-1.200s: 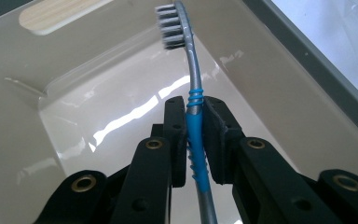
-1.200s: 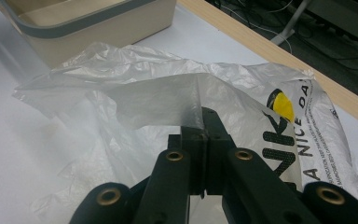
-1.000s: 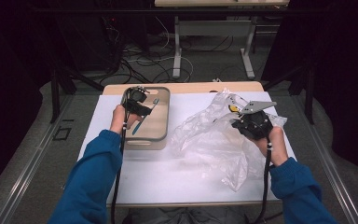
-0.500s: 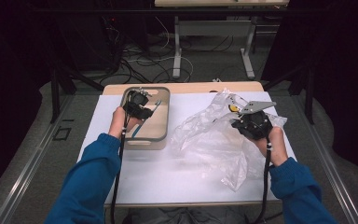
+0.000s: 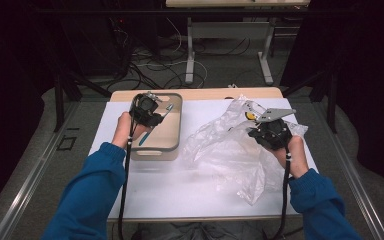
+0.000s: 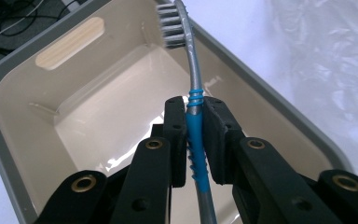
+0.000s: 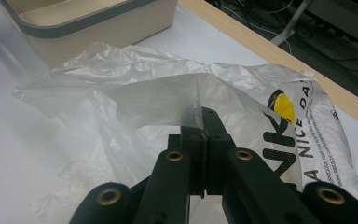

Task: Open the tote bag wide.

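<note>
My left gripper (image 6: 194,109) is shut on a toothbrush (image 6: 192,79) with a blue and silver handle and grey bristles, held above the beige bin (image 6: 37,102) with a grey rim. From above, that gripper (image 5: 152,107) hovers over the bin (image 5: 172,145), and the blue handle end of the toothbrush (image 5: 145,137) sticks out below it. My right gripper (image 7: 204,122) is shut on a fold of a clear plastic bag (image 7: 135,100) with black lettering and a yellow spot. The bag (image 5: 225,150) lies crumpled on the right of the table, my right gripper (image 5: 262,122) at its far edge.
A white sheet (image 5: 180,190) covers the wooden table (image 5: 205,93). The bin (image 7: 84,23) stands to the left of the bag. Table legs and cables lie on the dark floor beyond the far edge. Blue sleeves reach in from the bottom.
My left gripper has risen with the toothbrush and moved a little toward the far end of the bin. The right gripper and the bag have kept still.
</note>
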`<state>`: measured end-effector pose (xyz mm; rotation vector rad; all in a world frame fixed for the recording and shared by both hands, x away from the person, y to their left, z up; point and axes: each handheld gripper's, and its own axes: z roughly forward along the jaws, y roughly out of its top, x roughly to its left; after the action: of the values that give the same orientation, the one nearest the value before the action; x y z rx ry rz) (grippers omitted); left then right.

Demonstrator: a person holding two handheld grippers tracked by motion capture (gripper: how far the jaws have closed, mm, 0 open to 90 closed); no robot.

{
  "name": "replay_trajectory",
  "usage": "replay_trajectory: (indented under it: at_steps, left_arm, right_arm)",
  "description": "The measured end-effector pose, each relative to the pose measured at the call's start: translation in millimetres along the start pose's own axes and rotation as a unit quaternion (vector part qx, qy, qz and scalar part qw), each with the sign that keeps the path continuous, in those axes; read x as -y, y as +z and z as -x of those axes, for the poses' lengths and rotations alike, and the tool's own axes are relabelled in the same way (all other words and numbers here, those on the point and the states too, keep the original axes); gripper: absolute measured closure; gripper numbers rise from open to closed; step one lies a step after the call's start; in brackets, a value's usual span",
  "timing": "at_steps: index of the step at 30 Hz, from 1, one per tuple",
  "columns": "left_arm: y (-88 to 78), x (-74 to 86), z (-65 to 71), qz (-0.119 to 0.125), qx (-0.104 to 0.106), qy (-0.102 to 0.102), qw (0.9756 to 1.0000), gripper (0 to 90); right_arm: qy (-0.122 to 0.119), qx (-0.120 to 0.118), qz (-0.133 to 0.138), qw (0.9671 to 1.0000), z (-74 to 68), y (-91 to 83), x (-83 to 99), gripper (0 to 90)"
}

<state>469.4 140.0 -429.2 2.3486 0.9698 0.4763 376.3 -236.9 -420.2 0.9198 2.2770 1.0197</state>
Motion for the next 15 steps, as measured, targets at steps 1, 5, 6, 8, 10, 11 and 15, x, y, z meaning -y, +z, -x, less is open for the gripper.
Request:
replay_trajectory:
  at_steps: [1, 5, 6, 8, 10, 11, 15]
  left_arm:
    - [-1.8, 0.2, 3.2, 0.003, 0.001, 0.003, 1.0000, 80.4]
    - [-8.2, 1.7, 16.5, 0.011, 0.011, 0.020, 0.9997, 80.4]
    - [-9.7, 2.1, 20.4, 0.012, 0.013, 0.023, 0.9996, 80.4]
    - [-12.5, 3.0, 27.9, 0.014, 0.019, 0.032, 0.9992, 80.3]
    - [-14.6, 4.1, 34.9, 0.015, 0.025, 0.038, 0.9988, 80.3]
    - [-15.1, 4.9, 38.0, 0.019, 0.026, 0.041, 0.9986, 80.3]
    - [-17.1, 8.4, 46.5, 0.020, 0.035, 0.050, 0.9979, 80.3]
  right_arm:
    - [0.000, -0.001, 0.000, 1.0000, -0.3, 0.1, -0.1, 90.0]
    - [-0.005, 0.000, 0.001, 1.0000, -0.8, 0.2, -0.5, 90.0]
    - [-0.003, 0.000, 0.001, 1.0000, -1.0, 0.3, -0.6, 90.0]
    - [-0.003, -0.001, 0.001, 1.0000, -1.1, 0.6, -0.6, 90.0]
    - [-0.002, 0.000, 0.001, 1.0000, -1.4, 1.3, -0.4, 90.0]
    - [-0.001, 0.000, -0.002, 1.0000, -1.7, 1.7, -0.5, 90.0]
    - [-0.003, -0.001, -0.001, 1.0000, -2.1, 2.1, -0.4, 90.0]
